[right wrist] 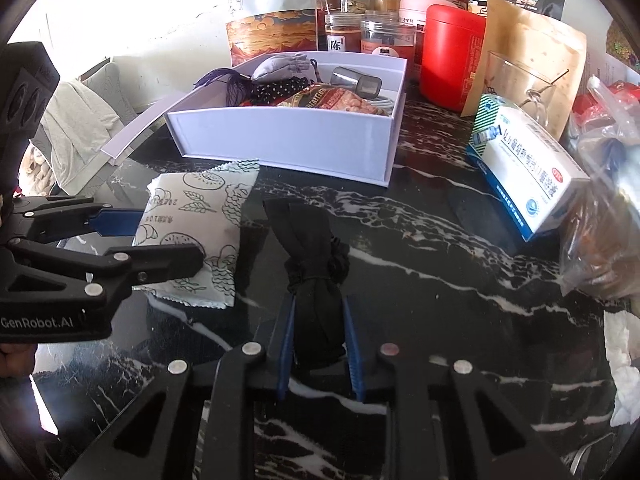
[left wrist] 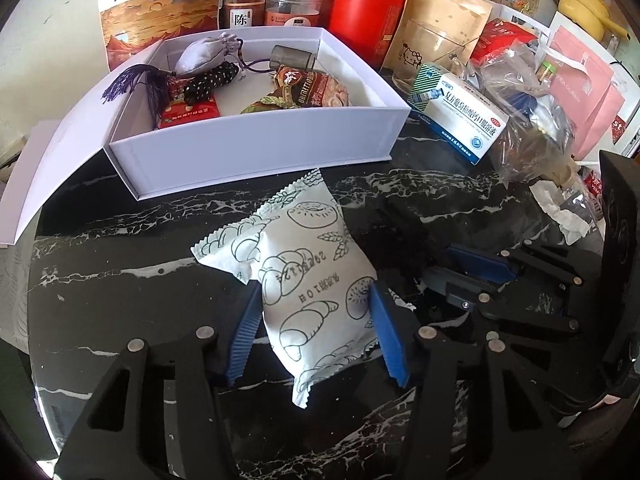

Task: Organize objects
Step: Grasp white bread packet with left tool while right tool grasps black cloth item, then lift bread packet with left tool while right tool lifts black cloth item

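Black marble tabletop (left wrist: 120,248) with white veining, set against a pale wall; jars, pouches and a red canister (left wrist: 366,20) crowd its far edge. One open white box (left wrist: 256,148) stands at mid-table, its lid folded out to the left. Inside lie a grey drawstring pouch (left wrist: 206,56), a purple tassel (left wrist: 132,80), a polka-dot item, a red packet, a snack bag (left wrist: 308,88) and a small metal cylinder; anything beneath these is hidden.

Left gripper (left wrist: 316,332): jaws pinching one white bread packet (left wrist: 300,280), which lies on the tabletop just in front of the box, its lower corner cut off behind the right finger.

Right gripper (right wrist: 318,344): jaws pressed onto one black fabric bundle (right wrist: 312,256), knotted at the middle, lying on the tabletop beside the packet; its near end is hidden between the fingers.

One blue-and-white medicine carton (right wrist: 528,176) rests to the right, tilted. Clear plastic bags (left wrist: 532,120) beyond it are crumpled, their contents hard to make out. The frame edges are distorted and dark.
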A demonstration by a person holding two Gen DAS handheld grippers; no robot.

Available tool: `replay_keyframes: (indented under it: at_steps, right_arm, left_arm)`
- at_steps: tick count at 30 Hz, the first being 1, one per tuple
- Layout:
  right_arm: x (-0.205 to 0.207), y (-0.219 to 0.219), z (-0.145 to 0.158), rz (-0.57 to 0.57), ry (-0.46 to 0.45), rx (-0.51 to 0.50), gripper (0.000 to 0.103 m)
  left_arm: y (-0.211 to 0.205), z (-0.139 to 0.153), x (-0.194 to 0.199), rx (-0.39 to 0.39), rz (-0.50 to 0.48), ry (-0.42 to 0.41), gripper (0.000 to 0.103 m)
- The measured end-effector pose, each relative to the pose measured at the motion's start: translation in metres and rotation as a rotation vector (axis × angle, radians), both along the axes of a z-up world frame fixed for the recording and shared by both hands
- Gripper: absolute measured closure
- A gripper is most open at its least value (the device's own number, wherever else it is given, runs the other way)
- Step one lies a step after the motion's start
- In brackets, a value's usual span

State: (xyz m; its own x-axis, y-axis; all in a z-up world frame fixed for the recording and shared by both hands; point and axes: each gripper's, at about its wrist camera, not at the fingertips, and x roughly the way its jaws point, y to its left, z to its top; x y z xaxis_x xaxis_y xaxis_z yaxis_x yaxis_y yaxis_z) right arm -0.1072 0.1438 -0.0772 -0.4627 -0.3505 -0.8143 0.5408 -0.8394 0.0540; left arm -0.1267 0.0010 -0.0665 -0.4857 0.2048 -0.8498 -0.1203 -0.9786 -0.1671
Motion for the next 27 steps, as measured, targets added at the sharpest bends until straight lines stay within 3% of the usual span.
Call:
replay_keyframes:
  at_steps: [18, 22, 24, 26, 27]
  right_arm:
    - [0.073, 0.001, 0.003, 0.077, -0.002, 0.018, 0.08]
    - [0.08, 0.005, 0.011, 0.089, 0.001, -0.042, 0.08]
    - [0.081, 0.003, 0.015, 0.092, 0.018, -0.044, 0.077]
    - [0.082, 0.0, 0.017, 0.082, 0.041, -0.027, 0.053]
    - [0.081, -0.001, 0.017, 0.082, 0.043, -0.027, 0.048]
  left_arm:
    - [-0.031, 0.005, 0.083, -0.046, -0.023, -0.024, 0.05]
    - [-0.037, 0.008, 0.097, -0.059, -0.018, -0.025, 0.05]
    - [-0.042, 0.008, 0.099, -0.058, 0.001, -0.03, 0.046]
    - [-0.047, 0.008, 0.098, -0.07, 0.031, -0.042, 0.033]
    - [-0.049, 0.007, 0.097, -0.078, 0.046, -0.045, 0.028]
